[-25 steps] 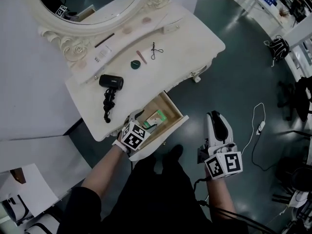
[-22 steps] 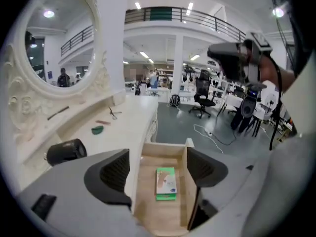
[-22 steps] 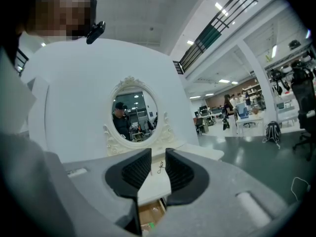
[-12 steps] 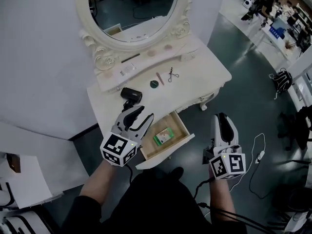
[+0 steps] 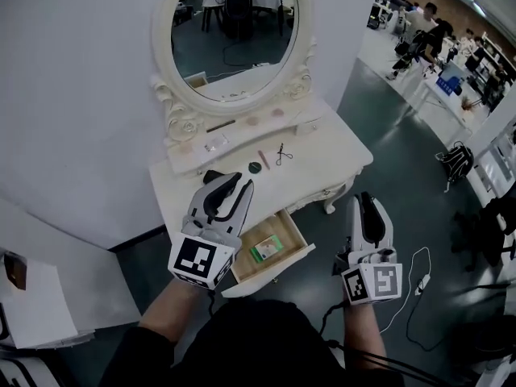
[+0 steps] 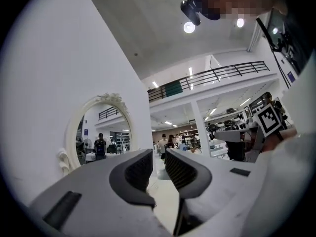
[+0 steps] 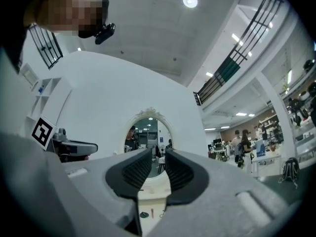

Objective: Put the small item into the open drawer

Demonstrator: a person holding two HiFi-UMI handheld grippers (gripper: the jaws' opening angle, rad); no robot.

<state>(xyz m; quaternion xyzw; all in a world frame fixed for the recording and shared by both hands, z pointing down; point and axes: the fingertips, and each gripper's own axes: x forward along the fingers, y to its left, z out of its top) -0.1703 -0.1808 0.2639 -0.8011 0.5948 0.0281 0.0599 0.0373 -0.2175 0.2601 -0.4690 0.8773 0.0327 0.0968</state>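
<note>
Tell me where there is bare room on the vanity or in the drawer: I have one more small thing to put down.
Bare: the right end of the tabletop, between the small black tool and the edge; the open drawer, around the green box. Crowded: the middle, with round dark disc and pink stick, and the shelf below the mirror.

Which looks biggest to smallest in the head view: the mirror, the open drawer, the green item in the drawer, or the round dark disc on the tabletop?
1. mirror
2. open drawer
3. green item
4. round dark disc
The last two look close, the disc slightly smaller.
</note>
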